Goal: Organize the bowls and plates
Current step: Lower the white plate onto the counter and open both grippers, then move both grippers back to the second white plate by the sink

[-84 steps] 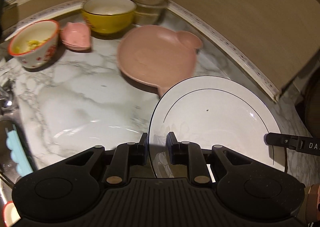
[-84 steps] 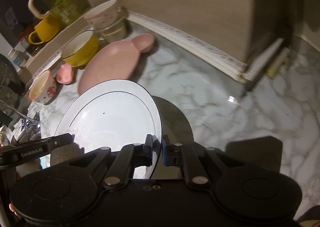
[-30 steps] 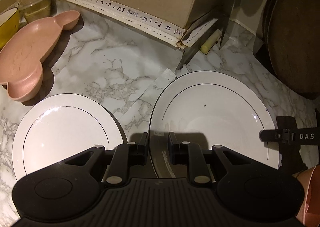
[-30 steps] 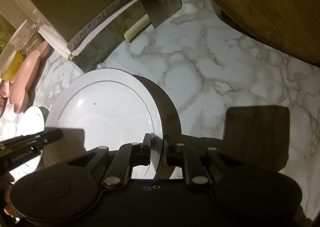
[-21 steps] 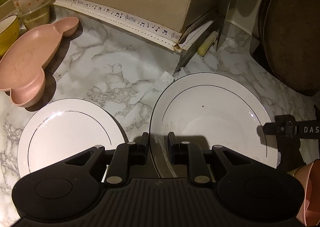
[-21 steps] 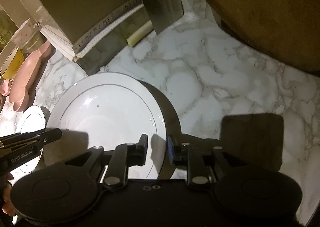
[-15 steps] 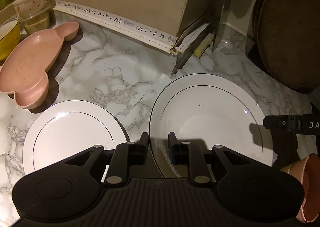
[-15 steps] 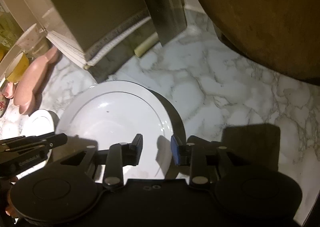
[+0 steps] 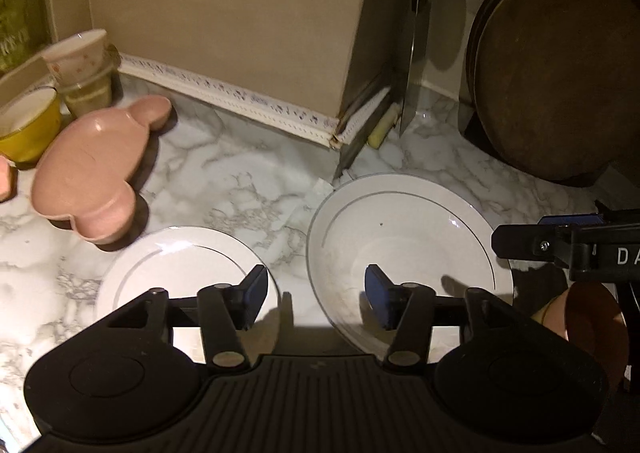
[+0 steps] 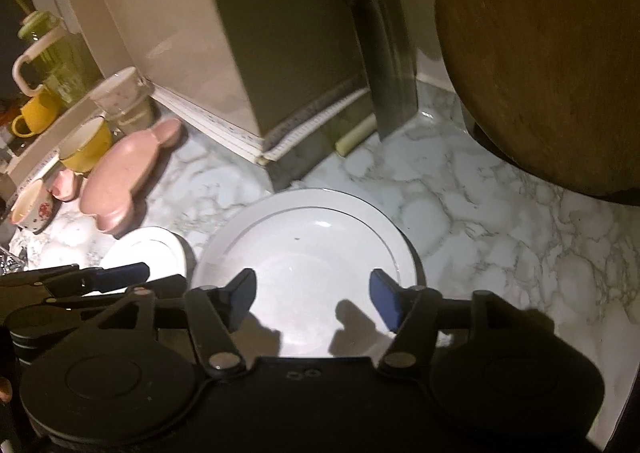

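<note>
Plates: large white plate [image 9: 404, 237] lies flat on the marble worktop [image 9: 224, 173], small white plate [image 9: 180, 265] just beside it on the left. Both look like glazed ceramic: stiff, slick, breakable, moderately heavy by my judgement. Best taken at the raised rim, one finger above and one below. Left claw [image 9: 316, 295] spread wide, empty, over the gap between the plates. Right claw [image 10: 312, 299] spread wide, empty, above the large plate's near edge. Pink dish [image 9: 92, 169] and yellow bowl [image 9: 24, 125] sit well apart, far left.

Black hand-held gripper [image 9: 316, 295], blue pads [image 9: 375, 289]
</note>
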The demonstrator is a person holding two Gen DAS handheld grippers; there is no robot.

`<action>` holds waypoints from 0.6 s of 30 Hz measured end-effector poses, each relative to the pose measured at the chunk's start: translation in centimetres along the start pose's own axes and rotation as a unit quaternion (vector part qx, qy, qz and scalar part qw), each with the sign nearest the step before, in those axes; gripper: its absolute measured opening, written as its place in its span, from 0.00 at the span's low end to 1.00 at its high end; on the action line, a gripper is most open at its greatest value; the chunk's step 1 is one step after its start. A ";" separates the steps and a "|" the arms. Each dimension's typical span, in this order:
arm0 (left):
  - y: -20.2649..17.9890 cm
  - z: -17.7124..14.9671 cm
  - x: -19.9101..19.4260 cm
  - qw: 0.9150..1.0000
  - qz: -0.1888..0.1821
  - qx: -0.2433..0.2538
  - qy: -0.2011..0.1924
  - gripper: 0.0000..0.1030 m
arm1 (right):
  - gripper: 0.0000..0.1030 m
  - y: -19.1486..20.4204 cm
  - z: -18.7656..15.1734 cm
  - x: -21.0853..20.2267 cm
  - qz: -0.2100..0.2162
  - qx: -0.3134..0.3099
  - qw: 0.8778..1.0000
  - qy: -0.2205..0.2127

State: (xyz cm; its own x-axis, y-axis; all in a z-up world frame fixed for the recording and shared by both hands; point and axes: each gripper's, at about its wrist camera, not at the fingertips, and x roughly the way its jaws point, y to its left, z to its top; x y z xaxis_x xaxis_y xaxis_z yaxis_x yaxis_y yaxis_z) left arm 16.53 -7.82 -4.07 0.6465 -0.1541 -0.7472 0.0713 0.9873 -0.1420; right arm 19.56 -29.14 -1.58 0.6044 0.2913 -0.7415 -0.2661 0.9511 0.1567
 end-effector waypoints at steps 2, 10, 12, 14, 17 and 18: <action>0.4 -0.2 -0.8 1.000 0.000 0.002 -0.005 0.51 | 0.67 0.8 -0.3 -0.5 0.002 -0.002 1.000 -0.008; 3.4 -1.3 -3.8 0.999 0.013 -0.004 -0.032 0.66 | 0.88 4.3 -1.3 -2.1 0.006 -0.021 0.999 -0.045; 4.3 -1.5 -4.6 0.999 0.017 -0.007 -0.040 0.67 | 0.92 5.2 -1.6 -2.4 0.009 -0.028 0.998 -0.054; 5.3 -1.7 -5.3 0.999 0.019 -0.011 -0.044 0.69 | 0.94 6.2 -1.8 -2.5 0.012 -0.035 0.997 -0.062; 6.9 -2.0 -6.1 0.998 0.026 -0.022 -0.048 0.77 | 0.99 7.7 -2.0 -2.7 0.021 -0.053 0.995 -0.079; 7.5 -2.2 -6.3 0.998 0.030 -0.025 -0.048 0.77 | 0.99 8.3 -2.1 -2.6 0.024 -0.061 0.994 -0.083</action>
State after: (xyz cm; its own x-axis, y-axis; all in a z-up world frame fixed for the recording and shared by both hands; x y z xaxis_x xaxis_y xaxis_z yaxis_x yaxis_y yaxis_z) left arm 11.31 0.47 -1.87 0.7185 -0.0889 -0.6898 -0.0063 0.9909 -0.1342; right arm 14.18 -22.25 0.30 0.7017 0.3594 -0.6152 -0.3812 0.9189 0.1020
